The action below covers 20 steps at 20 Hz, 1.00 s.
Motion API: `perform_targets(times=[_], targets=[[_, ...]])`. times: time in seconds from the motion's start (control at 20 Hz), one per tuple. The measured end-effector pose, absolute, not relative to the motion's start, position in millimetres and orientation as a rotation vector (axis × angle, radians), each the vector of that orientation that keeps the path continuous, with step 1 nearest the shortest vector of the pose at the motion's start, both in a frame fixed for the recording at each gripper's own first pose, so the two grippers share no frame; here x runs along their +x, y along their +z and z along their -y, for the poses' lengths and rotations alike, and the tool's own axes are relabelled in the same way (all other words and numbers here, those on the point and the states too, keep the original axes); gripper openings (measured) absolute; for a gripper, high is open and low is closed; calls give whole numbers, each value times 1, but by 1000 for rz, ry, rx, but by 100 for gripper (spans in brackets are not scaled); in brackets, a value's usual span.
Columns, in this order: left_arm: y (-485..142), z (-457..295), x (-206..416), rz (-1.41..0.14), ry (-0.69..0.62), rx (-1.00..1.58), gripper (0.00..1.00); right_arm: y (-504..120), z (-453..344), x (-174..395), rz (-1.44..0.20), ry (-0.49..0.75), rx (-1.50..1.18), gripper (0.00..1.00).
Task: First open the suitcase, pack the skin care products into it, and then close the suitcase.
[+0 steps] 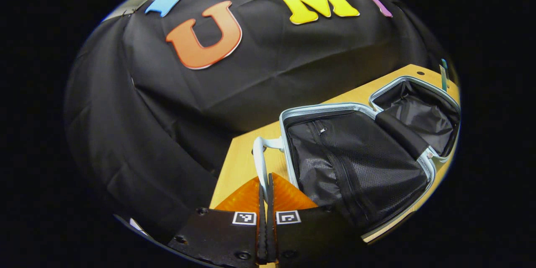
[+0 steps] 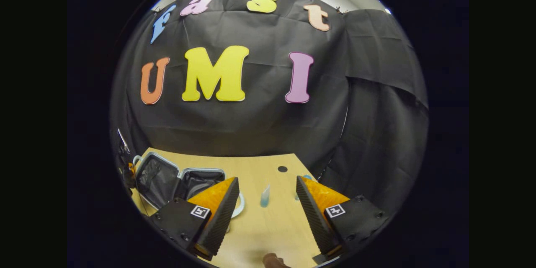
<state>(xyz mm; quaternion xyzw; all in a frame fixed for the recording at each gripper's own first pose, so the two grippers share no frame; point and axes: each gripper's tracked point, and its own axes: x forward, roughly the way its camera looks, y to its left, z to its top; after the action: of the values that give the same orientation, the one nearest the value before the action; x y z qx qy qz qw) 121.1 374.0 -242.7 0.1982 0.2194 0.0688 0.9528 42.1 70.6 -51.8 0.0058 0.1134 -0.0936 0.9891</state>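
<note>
The suitcase (image 1: 356,163) lies open flat on the wooden table (image 1: 238,163), with a pale blue shell and black lining. My left gripper (image 1: 266,178) is shut at the suitcase's pale handle (image 1: 258,155), and the handle's bar runs in between the fingertips. In the right gripper view the open suitcase (image 2: 167,180) lies at the left. My right gripper (image 2: 267,179) is open above the table (image 2: 268,226). A small clear bottle with blue liquid (image 2: 265,197) stands beyond its fingers, in line with the gap. A bluish item (image 2: 307,177) peeks out behind the right finger.
A white round rim (image 2: 239,207) shows beside the left finger, partly hidden. A dark hole (image 2: 282,168) marks the table's far side. Something brown (image 2: 272,260) sits at the near edge. The black cloth wall stands just behind the table.
</note>
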Motion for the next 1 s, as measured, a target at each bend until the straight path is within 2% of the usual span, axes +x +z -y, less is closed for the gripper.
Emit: perform_targets(times=[0.25,0.5,0.6,0.65,0.8,1.0], targets=[[-285,-381,114,-515,121,315,5,-63,-89,35,-270,-169,-1,82],[-297,-378,114,-527,116,243,13,-73,-103,29,-291,-137,7,81],[-295,-385,112,-536,148,265,14,-75,-106,26,-295,-124,7,81],[-289,-393,109,-530,185,295,17,-76,-106,25,-293,-120,8,82],[-264,-390,102,-500,198,283,72,-79,-97,24,-296,-107,34,82],[-219,-349,99,-424,189,276,100,-85,-67,26,-287,-102,60,81]])
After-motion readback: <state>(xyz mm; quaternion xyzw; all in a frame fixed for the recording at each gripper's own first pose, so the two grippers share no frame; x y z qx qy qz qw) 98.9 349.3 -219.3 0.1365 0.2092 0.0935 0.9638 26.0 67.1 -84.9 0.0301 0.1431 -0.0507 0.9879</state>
